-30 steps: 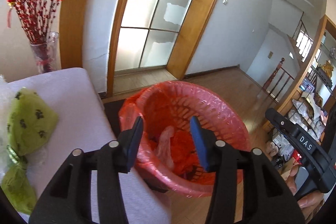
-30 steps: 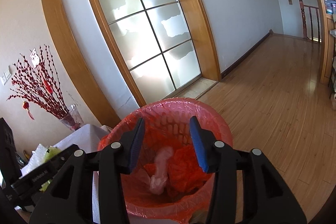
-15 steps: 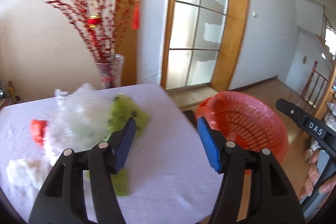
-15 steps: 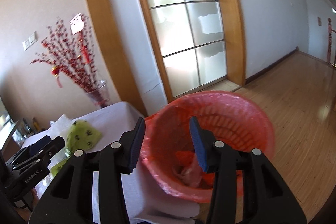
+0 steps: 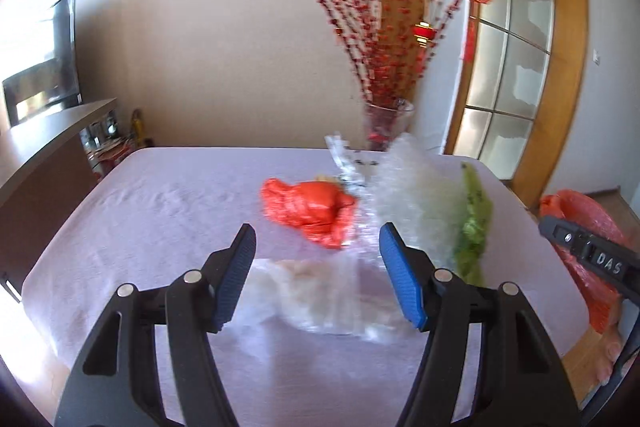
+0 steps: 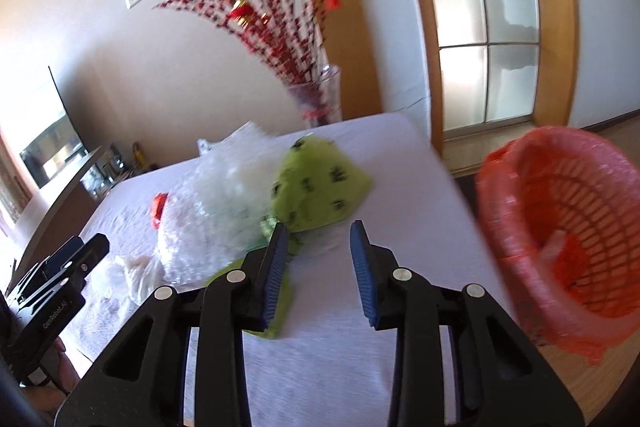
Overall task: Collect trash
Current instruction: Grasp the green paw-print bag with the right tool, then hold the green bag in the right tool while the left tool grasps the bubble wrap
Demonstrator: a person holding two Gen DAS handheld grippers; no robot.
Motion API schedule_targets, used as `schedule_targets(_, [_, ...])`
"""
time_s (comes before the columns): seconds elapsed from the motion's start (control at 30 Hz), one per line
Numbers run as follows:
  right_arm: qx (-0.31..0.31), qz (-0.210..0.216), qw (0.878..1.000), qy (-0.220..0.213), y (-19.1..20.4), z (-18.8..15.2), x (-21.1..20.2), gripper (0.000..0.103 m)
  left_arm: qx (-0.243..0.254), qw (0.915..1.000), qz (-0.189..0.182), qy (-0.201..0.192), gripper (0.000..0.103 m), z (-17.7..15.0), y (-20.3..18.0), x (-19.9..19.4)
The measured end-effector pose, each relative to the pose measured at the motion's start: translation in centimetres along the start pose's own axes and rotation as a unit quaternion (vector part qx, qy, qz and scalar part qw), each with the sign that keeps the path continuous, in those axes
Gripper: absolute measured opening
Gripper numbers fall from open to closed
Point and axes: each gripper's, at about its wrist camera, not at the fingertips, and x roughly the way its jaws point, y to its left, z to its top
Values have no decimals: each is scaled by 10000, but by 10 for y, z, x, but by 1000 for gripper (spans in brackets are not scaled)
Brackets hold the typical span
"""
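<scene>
L gripper (image 5: 318,277) hangs over the table w/ jaws well apart, nothing between the pads; below them, lower centre of the left wrist view, lies the clear plastic bag (image 5: 320,297), flat on the cloth. R gripper (image 6: 318,267) has its jaws narrower and closing, nothing pinched yet; the green paw-print bag (image 6: 316,187) sits just above and left of its tips, centre of the right wrist view.

Step in hand, as I read it: each gripper goes for its next piece of trash. To do it well: L should drop onto a bunched ridge of the clear bag, not the flat film, or the pads will likely slide off or nip the cloth. R looks too narrow for the green bag's bulk; prob. better to re-open, then bite a fold or its tail at lower left. Frames are blurred, so slow down before closing.

Other trash: red plastic bag (image 5: 310,213) mid-frame in the left view, bubble wrap (image 6: 216,195) left of the green bag. Red basket (image 6: 560,227), lined w/ red plastic, stands off the table's edge at right.

Surface: table (image 5: 160,219) w/ pale lilac cloth, slightly wrinkled. Room: vase of red berry branches (image 5: 386,67) at the far edge, frosted glass door (image 6: 488,19) in a wood frame upper right, TV (image 5: 40,63) far left, wood floor.
</scene>
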Motion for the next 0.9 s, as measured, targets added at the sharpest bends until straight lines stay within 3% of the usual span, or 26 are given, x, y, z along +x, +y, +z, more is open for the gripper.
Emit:
schedule_targets(0.17, [-58, 0, 9998, 205, 23, -2, 29, 34, -250, 9995, 178, -33, 63, 0, 31, -2])
schedule_targets(0.5, [26, -240, 9980, 581, 27, -7, 67, 33, -350, 9994, 65, 44, 63, -1, 40, 1])
schedule_targets(0.57, [-31, -290, 9974, 665, 30, -10, 76, 22, -353, 9994, -7, 71, 63, 0, 39, 3])
schedule_targets(0.9, [40, -368, 9986, 387, 12, -13, 49, 15, -221, 9981, -486, 304, 63, 6, 9, 21])
